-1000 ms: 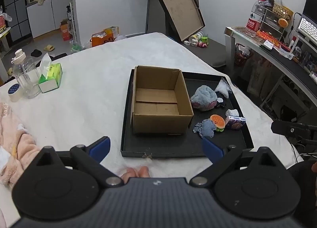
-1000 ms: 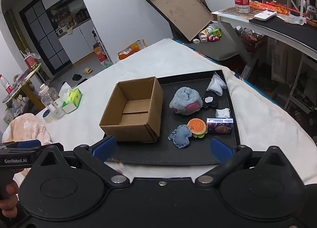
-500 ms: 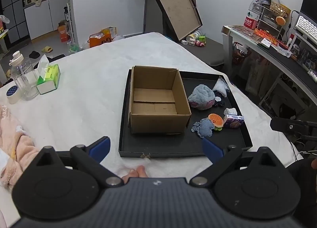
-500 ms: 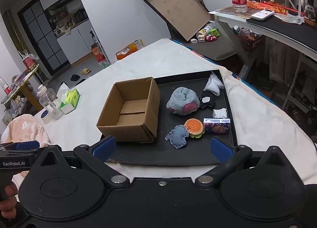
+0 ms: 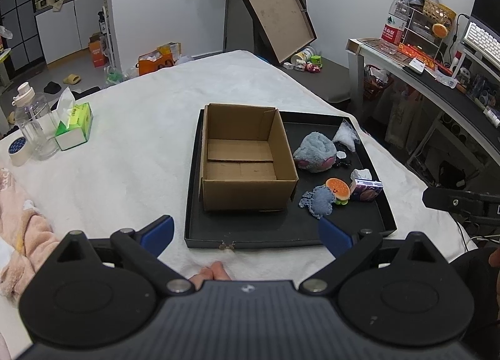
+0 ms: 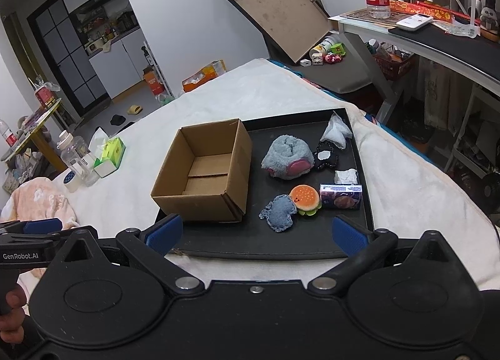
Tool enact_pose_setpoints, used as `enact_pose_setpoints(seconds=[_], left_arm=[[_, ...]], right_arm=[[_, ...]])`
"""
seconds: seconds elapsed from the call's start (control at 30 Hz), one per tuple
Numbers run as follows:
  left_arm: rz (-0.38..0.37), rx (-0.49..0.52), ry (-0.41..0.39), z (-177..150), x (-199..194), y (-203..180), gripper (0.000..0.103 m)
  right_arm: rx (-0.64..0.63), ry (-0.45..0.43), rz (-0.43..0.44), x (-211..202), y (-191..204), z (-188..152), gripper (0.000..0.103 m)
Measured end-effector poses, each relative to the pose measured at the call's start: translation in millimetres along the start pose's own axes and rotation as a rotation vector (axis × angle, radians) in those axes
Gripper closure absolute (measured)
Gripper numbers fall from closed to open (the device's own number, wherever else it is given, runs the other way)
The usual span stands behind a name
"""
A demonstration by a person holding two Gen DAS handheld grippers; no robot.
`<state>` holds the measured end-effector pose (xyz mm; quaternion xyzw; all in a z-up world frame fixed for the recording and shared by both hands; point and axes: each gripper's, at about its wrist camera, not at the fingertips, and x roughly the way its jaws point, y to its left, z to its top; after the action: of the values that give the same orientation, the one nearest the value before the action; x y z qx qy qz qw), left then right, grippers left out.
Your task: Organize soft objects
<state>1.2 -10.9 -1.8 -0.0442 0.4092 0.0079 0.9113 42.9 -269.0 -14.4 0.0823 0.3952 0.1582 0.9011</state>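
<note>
An empty open cardboard box (image 5: 247, 156) (image 6: 206, 172) stands on the left of a black tray (image 5: 250, 235) (image 6: 256, 244). To its right lie a grey-and-pink plush (image 5: 315, 153) (image 6: 287, 156), a burger plush (image 5: 337, 189) (image 6: 304, 199), a blue denim piece (image 5: 318, 202) (image 6: 279, 211), a purple tissue pack (image 5: 365, 189) (image 6: 340, 195), a clear plastic bag (image 5: 345, 138) (image 6: 336, 130) and a black item (image 6: 326, 156). My left gripper (image 5: 247, 235) and right gripper (image 6: 254, 233) are open and empty, held short of the tray's near edge.
The tray sits on a white blanket (image 5: 140, 141). At the far left stand a green tissue box (image 5: 73, 125), a clear bottle (image 5: 32, 122) and a tape roll (image 5: 17, 150). A pink cloth (image 5: 18, 235) lies at the left edge. A desk (image 5: 437, 78) stands at the right.
Both grippers have drifted slightly, so the tray and box shift a little left in view. Nothing was taken hold of or moved.
</note>
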Motion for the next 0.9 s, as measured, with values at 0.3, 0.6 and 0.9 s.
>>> enact_pose_setpoints(seconds=[0.3, 0.6, 0.9], left_arm=[[-0.009, 0.003, -0.009, 3.9, -2.8, -0.8, 0.005], [-0.021, 0.015, -0.013, 4.5, -4.7, -3.2, 0.005], [-0.031, 0.018, -0.017, 4.0, -6.2, -5.8, 0.005]], right_arm=[[-0.002, -0.011, -0.001, -4.3, -1.5, 2.3, 0.0], [-0.003, -0.015, 0.001, -6.2, -1.0, 4.0, 0.0], [-0.001, -0.014, -0.003, -7.4, -1.0, 4.7, 0.0]])
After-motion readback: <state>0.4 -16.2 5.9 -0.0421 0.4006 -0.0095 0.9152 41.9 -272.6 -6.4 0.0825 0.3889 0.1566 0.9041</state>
